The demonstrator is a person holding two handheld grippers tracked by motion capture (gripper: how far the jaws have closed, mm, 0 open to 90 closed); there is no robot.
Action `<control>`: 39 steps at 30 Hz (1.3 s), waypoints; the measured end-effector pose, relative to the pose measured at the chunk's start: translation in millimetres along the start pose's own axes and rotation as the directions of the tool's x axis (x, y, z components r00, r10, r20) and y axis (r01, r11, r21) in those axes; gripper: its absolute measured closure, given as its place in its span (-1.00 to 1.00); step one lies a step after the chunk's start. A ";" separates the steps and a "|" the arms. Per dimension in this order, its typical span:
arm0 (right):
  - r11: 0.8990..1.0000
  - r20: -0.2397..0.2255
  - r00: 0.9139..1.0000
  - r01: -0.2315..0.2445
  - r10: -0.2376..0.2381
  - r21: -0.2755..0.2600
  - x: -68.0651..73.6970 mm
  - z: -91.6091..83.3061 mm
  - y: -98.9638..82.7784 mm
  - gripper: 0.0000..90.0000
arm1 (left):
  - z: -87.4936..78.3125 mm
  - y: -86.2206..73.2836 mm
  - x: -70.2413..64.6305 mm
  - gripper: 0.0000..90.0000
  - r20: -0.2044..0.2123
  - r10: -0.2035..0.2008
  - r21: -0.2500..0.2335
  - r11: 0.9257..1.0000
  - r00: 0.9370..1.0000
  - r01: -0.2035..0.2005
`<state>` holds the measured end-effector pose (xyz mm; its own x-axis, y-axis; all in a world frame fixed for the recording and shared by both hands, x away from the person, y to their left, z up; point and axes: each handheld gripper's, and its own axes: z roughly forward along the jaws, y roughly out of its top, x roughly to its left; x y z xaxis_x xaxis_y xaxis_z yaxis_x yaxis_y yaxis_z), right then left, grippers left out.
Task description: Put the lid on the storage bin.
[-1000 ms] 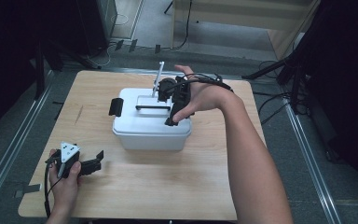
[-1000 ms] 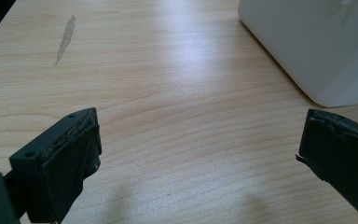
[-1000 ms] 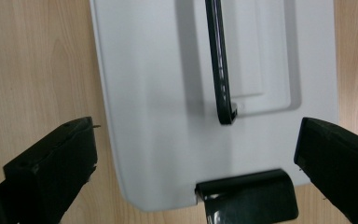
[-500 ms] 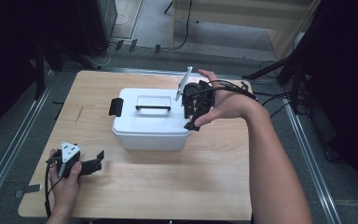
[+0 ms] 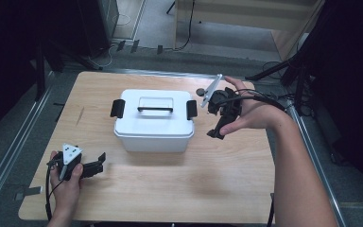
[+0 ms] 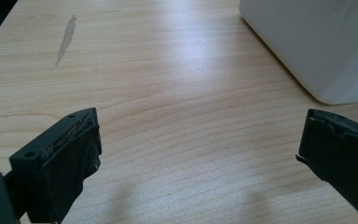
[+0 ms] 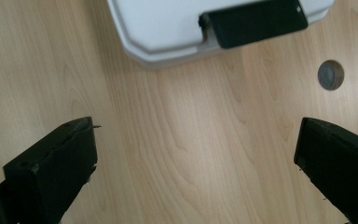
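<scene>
A white lidded box [image 5: 153,120] with a black handle [image 5: 155,109] and black side latches sits mid-table in the high view. My right gripper [image 5: 219,125] hovers just right of the box, held above the wood; its jaws stand wide apart with nothing between them. In the right gripper view [image 7: 196,168] the box's corner [image 7: 168,28] and right latch [image 7: 256,21] lie ahead. My left gripper [image 5: 97,165] rests low at the table's front left, open and empty; the left gripper view [image 6: 200,154] shows the box's wall [image 6: 317,42] to the upper right.
The wooden table [image 5: 170,189] has bare room in front of and beside the box. A small dark round disc [image 7: 330,74] lies on the wood behind the box's right side. Cables and dark stands crowd the floor beyond the far edge.
My right gripper has swung from over the box lid's handle to the right, off the box, and now hangs beside its right latch. The left gripper has stayed put.
</scene>
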<state>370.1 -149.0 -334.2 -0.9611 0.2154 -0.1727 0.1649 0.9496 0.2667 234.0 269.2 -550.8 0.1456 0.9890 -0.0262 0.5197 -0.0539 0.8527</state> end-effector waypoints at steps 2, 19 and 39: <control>1.000 -0.001 1.000 -0.008 0.008 -0.001 0.7 1.7 -6.6 -1.00 | 0.0 0.0 -0.1 -1.00 0.000 0.003 0.000 1.000 1.000 -0.003; 0.998 -0.003 0.998 -0.060 0.060 -0.032 12.8 16.5 -39.5 -1.00 | 0.1 -0.1 0.0 -1.00 -0.004 -0.006 -0.002 1.000 1.000 0.006; 0.981 0.047 0.989 -0.135 0.143 -0.136 30.9 43.2 -79.2 -1.00 | -0.7 -0.3 -0.2 -1.00 -0.005 0.000 -0.004 1.000 1.000 0.000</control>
<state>336.9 -207.7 -401.6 -0.9164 0.3592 -0.1768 0.2617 0.8717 0.4143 233.3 269.1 -550.7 0.1417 0.9896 -0.0238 0.5160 -0.0533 0.8549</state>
